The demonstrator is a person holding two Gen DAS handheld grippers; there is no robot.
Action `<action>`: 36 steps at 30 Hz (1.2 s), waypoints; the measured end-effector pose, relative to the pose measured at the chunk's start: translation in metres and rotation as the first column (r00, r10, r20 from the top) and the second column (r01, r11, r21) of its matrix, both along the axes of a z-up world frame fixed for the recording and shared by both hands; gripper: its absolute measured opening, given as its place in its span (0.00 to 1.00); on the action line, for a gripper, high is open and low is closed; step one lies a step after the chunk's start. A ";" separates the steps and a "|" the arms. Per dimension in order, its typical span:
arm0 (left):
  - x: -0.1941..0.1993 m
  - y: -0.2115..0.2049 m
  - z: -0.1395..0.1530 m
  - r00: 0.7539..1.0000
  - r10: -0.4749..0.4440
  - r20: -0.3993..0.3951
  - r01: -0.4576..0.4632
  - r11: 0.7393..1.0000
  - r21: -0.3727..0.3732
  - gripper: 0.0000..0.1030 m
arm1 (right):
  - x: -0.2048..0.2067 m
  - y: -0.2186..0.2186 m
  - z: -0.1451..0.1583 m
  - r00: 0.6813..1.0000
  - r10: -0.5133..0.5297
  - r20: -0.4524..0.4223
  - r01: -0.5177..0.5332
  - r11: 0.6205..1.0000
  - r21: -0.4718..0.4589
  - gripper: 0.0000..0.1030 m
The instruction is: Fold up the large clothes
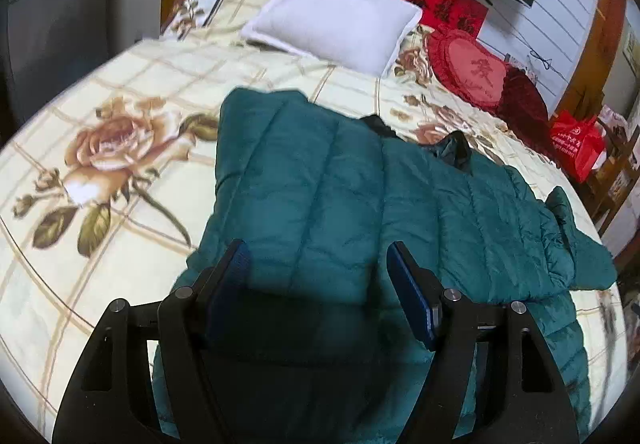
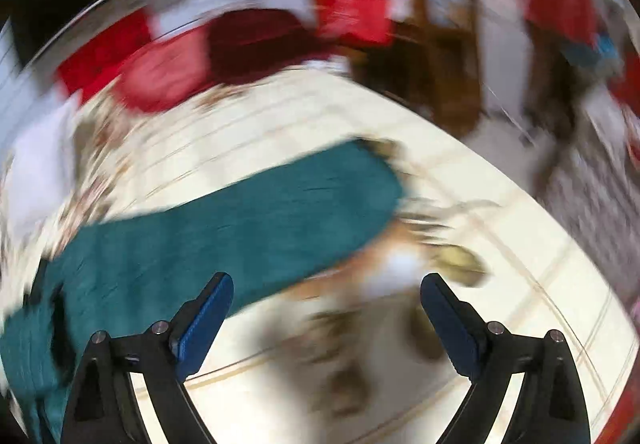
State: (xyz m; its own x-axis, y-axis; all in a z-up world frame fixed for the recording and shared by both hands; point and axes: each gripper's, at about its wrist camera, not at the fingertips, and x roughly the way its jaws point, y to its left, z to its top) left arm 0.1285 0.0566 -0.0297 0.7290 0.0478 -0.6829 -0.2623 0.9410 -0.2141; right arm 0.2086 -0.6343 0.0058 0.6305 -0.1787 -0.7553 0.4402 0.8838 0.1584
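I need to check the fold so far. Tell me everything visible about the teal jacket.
The teal jacket is a quilted, puffy coat with stitched channels and a dark collar lining. It lies flat across the floral bedspread, one side folded over the body, a sleeve stretching right. Neither gripper holds it; the open left gripper hovers above its lower part.

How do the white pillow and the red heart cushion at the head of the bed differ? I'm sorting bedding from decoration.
The white pillow is rectangular, plain and unmarked; the red heart cushion is heart-shaped with a ruffled edge and a character on its face. The white pillow looks the larger in this view, and lies toward the bed's middle; the red heart cushion sits to its right, against the wall. Both rest on the floral bedspread, clear of the teal jacket.
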 end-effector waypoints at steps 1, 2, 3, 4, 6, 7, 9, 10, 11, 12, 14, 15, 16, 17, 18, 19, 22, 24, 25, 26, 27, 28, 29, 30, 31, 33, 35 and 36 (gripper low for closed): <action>-0.001 -0.002 0.001 1.000 -0.005 0.014 0.005 1.000 0.009 0.70 | -0.004 -0.016 -0.004 1.000 -0.027 0.011 0.027 0.999 0.027 0.91; -0.001 -0.003 0.001 1.000 -0.010 0.020 0.009 1.000 0.015 0.70 | -0.009 -0.035 -0.009 0.998 -0.060 0.035 0.058 0.996 0.062 0.91; -0.002 -0.004 0.001 1.000 -0.013 0.022 0.013 1.000 0.023 0.70 | -0.010 -0.046 -0.015 0.995 -0.085 0.053 0.080 0.993 0.087 0.89; -0.002 -0.005 0.001 1.000 -0.016 0.027 0.016 0.999 0.028 0.70 | -0.004 -0.062 -0.022 0.992 -0.103 0.075 0.093 0.987 0.128 0.87; -0.003 -0.006 0.000 0.999 -0.019 0.033 0.018 0.999 0.032 0.70 | 0.005 -0.077 -0.031 0.991 -0.106 0.085 0.091 0.981 0.172 0.80; -0.003 -0.007 -0.001 0.999 -0.015 0.032 0.014 0.999 0.037 0.70 | 0.014 -0.078 -0.034 0.991 -0.100 0.087 0.083 0.980 0.179 0.79; -0.001 -0.009 -0.004 1.000 -0.015 0.022 0.014 0.999 0.042 0.70 | 0.030 -0.078 -0.040 0.992 -0.061 0.109 0.037 0.978 0.207 0.79; 0.001 -0.011 -0.007 1.000 -0.020 0.010 0.019 0.999 0.043 0.70 | 0.039 -0.079 -0.043 0.992 -0.040 0.117 0.015 0.978 0.206 0.79; 0.002 -0.012 -0.010 1.000 -0.025 0.000 0.025 0.999 0.041 0.70 | 0.047 -0.077 -0.045 0.992 -0.020 0.125 -0.006 0.979 0.205 0.79; 0.003 -0.013 -0.011 1.000 -0.029 -0.006 0.030 0.999 0.040 0.70 | 0.054 -0.077 -0.049 0.992 -0.006 0.124 -0.022 0.975 0.222 0.79; 0.004 -0.017 -0.013 0.999 -0.039 -0.016 0.040 0.998 0.044 0.70 | 0.063 -0.073 -0.060 0.994 0.006 0.106 -0.030 0.974 0.225 0.78; 0.004 -0.018 -0.014 0.999 -0.041 -0.017 0.042 0.998 0.050 0.70 | 0.066 -0.068 -0.060 0.993 0.019 0.120 -0.043 0.980 0.195 0.77; 0.004 -0.020 -0.013 0.999 -0.046 -0.014 0.047 0.998 0.053 0.70 | 0.071 -0.068 -0.065 0.992 0.031 0.121 -0.055 0.978 0.201 0.75; 0.003 -0.021 -0.013 0.999 -0.050 -0.012 0.050 0.997 0.054 0.70 | 0.072 -0.064 -0.064 0.991 0.032 0.127 -0.054 0.983 0.176 0.58; 0.003 -0.022 -0.013 0.998 -0.054 -0.011 0.054 0.997 0.055 0.70 | 0.074 -0.062 -0.067 0.991 0.049 0.125 -0.072 0.980 0.188 0.41; 0.003 -0.022 -0.013 0.998 -0.054 -0.011 0.055 0.997 0.053 0.70 | 0.076 -0.059 -0.068 0.992 0.047 0.113 -0.066 0.983 0.169 0.33; 0.002 -0.018 -0.013 0.999 -0.044 -0.013 0.044 0.998 0.036 0.70 | 0.068 -0.046 -0.053 0.990 0.043 0.135 -0.051 0.997 0.057 0.16; 0.002 -0.016 -0.013 0.999 -0.040 -0.019 0.040 0.999 0.020 0.70 | 0.062 -0.036 -0.039 0.988 0.054 0.144 -0.053 0.998 -0.014 0.14; 0.002 -0.015 -0.013 0.999 -0.038 -0.024 0.039 0.999 0.017 0.70 | 0.059 -0.029 -0.030 0.987 0.067 0.148 -0.060 0.997 -0.049 0.14; 0.002 -0.015 -0.013 0.999 -0.038 -0.028 0.038 0.999 0.016 0.70 | 0.055 -0.023 -0.019 0.984 0.078 0.157 -0.068 0.995 -0.071 0.14; 0.002 -0.015 -0.013 0.999 -0.036 -0.033 0.037 0.999 0.016 0.70 | 0.050 -0.014 -0.006 0.981 0.090 0.175 -0.076 0.994 -0.084 0.14; 0.002 -0.015 -0.012 0.999 -0.035 -0.034 0.035 0.999 0.019 0.70 | 0.045 -0.007 0.005 0.976 0.104 0.193 -0.088 0.992 -0.090 0.14; 0.002 -0.016 -0.012 0.999 -0.036 -0.034 0.037 0.999 0.020 0.70 | 0.041 0.001 0.014 0.970 0.120 0.210 -0.102 0.990 -0.092 0.14; 0.001 -0.016 -0.010 0.999 -0.037 -0.032 0.038 0.999 0.022 0.70 | 0.036 0.012 0.024 0.964 0.138 0.226 -0.119 0.988 -0.096 0.14; 0.001 -0.017 -0.009 0.999 -0.039 -0.035 0.040 0.999 0.026 0.70 | 0.031 0.025 0.035 0.956 0.160 0.245 -0.139 0.985 -0.102 0.14; 0.002 -0.019 -0.009 0.998 -0.043 -0.049 0.045 0.998 0.035 0.70 | 0.020 0.061 0.055 0.935 0.222 0.278 -0.197 0.974 -0.115 0.14; 0.003 -0.019 -0.009 0.997 -0.045 -0.057 0.047 0.998 0.042 0.70 | 0.010 0.093 0.068 0.913 0.270 0.307 -0.248 0.963 -0.109 0.14; 0.004 -0.018 -0.009 0.997 -0.044 -0.064 0.047 0.998 0.046 0.70 | 0.006 0.109 0.072 0.903 0.290 0.317 -0.270 0.957 -0.106 0.14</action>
State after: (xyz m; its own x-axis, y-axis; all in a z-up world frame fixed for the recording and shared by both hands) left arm 0.1326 0.0383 -0.0390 0.6868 0.0494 -0.7251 -0.2305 0.9610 -0.1529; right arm 0.2144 -0.5257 0.0781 0.8701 0.0043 -0.4928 0.1061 0.9749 0.1957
